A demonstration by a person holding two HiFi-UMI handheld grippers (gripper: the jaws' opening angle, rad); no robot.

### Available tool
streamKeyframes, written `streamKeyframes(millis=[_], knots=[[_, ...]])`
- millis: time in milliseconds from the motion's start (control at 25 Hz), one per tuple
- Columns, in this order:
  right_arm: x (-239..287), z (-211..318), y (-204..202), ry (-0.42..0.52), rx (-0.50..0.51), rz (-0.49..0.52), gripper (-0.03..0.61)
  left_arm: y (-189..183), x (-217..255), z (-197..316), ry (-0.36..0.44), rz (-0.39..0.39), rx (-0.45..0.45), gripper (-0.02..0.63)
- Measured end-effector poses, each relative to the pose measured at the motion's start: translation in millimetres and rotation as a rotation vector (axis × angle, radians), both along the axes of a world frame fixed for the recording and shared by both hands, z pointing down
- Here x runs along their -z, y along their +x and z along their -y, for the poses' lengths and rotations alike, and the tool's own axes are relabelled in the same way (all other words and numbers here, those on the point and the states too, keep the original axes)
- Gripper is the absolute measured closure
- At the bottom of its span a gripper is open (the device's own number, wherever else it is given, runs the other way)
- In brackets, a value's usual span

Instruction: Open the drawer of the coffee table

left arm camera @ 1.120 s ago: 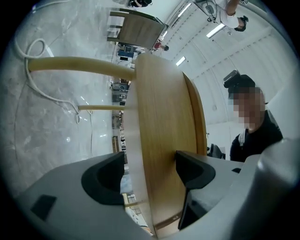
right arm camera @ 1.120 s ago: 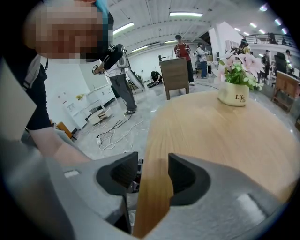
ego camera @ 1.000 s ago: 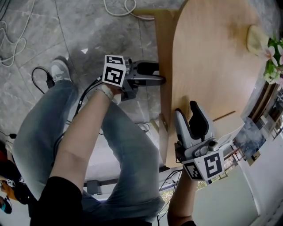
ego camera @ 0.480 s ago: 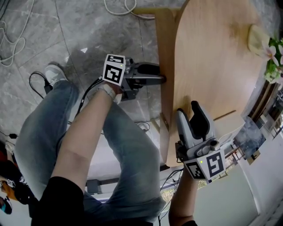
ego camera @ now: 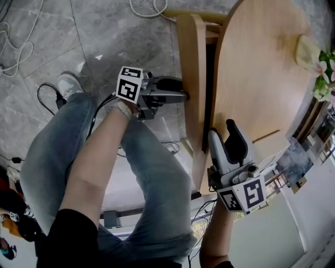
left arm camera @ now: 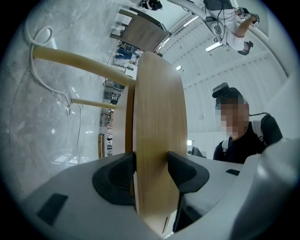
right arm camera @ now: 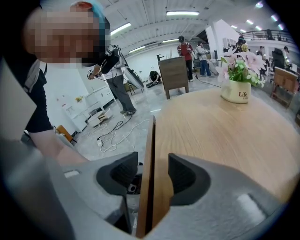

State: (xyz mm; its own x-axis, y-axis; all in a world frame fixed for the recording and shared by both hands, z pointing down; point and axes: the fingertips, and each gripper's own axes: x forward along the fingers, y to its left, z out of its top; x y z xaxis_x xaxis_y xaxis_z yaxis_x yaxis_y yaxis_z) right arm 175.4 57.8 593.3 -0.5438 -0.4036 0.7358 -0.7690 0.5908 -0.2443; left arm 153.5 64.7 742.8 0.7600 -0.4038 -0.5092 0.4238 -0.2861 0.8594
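The coffee table's round wooden top [ego camera: 256, 68] fills the head view's right side. Its drawer front [ego camera: 189, 63], a narrow wooden panel, stands pulled out to the left, with a dark gap between it and the top. My left gripper [ego camera: 186, 94] reaches it from the left. In the left gripper view both pads press on the drawer front [left arm camera: 159, 117], and the jaws of the left gripper [left arm camera: 151, 171] are still closing. My right gripper [ego camera: 221, 130] rests at the table's near edge. There the right gripper [right arm camera: 153, 173] stands open astride the thin edge of the table top [right arm camera: 225, 126].
A pot of pink flowers [ego camera: 314, 57] stands on the table's far right, the same flower pot [right arm camera: 238, 91] showing in the right gripper view. The person's legs in jeans [ego camera: 152, 178] are beside the table. Cables [ego camera: 146, 8] lie on the grey floor. Several people stand in the background.
The drawer front has slid left, away from the table top, and a dark gap has opened. My left gripper moved left with it. The right gripper kept still.
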Motion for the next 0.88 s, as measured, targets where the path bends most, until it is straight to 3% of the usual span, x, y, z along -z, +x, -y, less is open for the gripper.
streamKeyframes(millis=[880], knots=[[10,-21,-71,-0.013,0.022,-0.035,0.376,-81,3,-52,-0.013,0.017,-0.042,0.377]])
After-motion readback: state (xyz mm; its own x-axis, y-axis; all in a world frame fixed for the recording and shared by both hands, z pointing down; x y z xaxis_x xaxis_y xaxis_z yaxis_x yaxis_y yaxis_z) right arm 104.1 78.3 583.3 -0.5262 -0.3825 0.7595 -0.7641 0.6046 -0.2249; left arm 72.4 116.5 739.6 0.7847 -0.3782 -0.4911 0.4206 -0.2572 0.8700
